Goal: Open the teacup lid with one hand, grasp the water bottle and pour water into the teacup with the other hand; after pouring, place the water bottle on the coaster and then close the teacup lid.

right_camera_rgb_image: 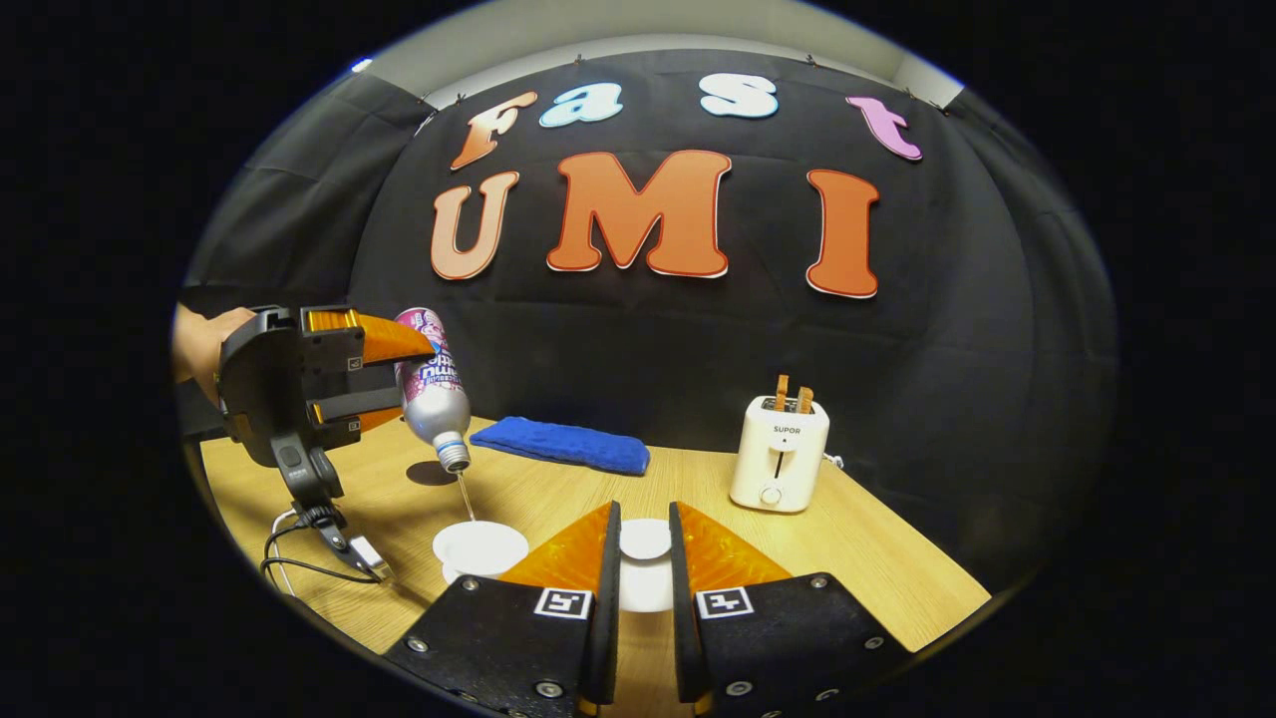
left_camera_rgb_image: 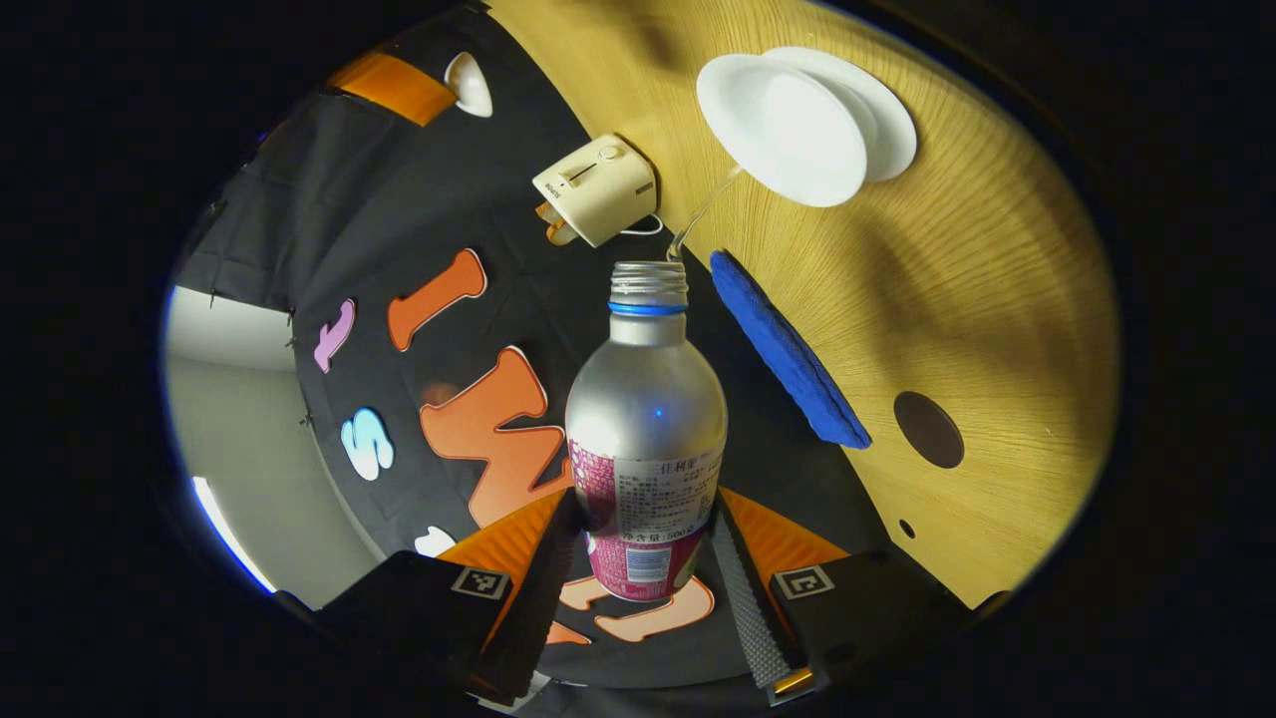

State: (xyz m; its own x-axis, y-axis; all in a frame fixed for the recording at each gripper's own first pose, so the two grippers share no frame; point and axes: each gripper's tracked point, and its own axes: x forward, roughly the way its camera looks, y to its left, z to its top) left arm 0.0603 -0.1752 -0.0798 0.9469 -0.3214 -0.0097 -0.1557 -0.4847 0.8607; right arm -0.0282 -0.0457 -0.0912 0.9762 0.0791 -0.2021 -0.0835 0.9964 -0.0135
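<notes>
Pouring in progress: left claw [left_camera_rgb_image: 643, 588] clamps both fingers on the tilted water bottle [left_camera_rgb_image: 646, 439], and a thin stream drops from its neck into the open teacup [right_camera_rgb_image: 479, 547] on the table [right_camera_rgb_image: 877, 558]. Right claw [right_camera_rgb_image: 644, 558] is nearly closed around the lid [right_camera_rgb_image: 645, 539], held just beside the cup. Risk: stream lands near the rim, so any wobble or over-tilt would likely spill onto the table.
</notes>
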